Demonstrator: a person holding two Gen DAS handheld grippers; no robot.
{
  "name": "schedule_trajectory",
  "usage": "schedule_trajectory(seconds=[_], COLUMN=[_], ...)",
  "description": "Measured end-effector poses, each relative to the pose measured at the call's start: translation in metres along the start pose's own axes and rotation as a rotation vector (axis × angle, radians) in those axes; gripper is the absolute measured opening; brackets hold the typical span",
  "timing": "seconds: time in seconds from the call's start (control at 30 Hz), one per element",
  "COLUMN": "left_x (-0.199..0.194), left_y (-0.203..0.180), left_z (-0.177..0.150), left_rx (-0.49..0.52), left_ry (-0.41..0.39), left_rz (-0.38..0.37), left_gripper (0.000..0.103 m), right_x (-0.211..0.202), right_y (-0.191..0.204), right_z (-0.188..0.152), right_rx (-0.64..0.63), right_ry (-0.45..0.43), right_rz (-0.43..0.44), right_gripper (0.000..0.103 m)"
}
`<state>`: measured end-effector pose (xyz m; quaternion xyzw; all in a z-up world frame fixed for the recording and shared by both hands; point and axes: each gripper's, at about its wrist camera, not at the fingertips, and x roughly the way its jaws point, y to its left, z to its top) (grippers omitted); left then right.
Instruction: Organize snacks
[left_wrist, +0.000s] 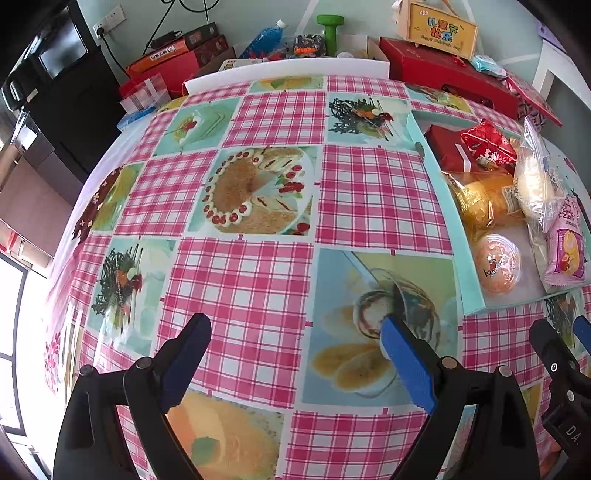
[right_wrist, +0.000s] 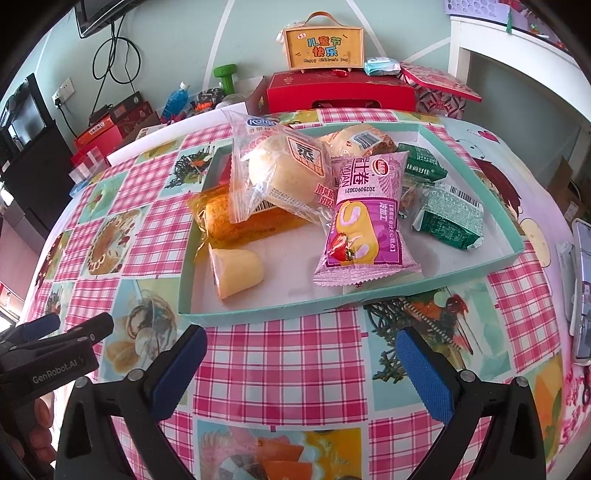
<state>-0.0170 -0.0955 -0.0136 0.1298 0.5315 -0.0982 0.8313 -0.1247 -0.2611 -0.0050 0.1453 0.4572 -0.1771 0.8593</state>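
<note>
Both my left gripper (left_wrist: 295, 354) and right gripper (right_wrist: 303, 362) have jaws open, empty. The pink roll pack (right_wrist: 364, 218) leans on other snacks; I may topple them from the tray (right_wrist: 258, 308).

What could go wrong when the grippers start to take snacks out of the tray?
The snacks lie in a heap. The pink roll pack leans on the clear bun bag, which rests on the orange pack, so pulling one may drag or tip the others.

The jelly cup lies on its side and could roll when touched.

The tray looks light; a push from the open right gripper might slide it on the tablecloth.
</note>
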Motion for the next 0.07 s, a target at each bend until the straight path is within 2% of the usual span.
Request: schedule_trajectory(seconds=[0.07], left_x=[0.0007], left_y=[-0.0005], left_z=[0.0004], left_rx=[-0.004], left_ry=[0.007], left_rz=[-0.008], left_gripper=[0.093], right_x=[-0.0002], right_y=[0.0003], right_z=[-0.0003], right_rx=[0.000], right_ry=[0.001], right_rz=[-0.001], right_gripper=[0.103])
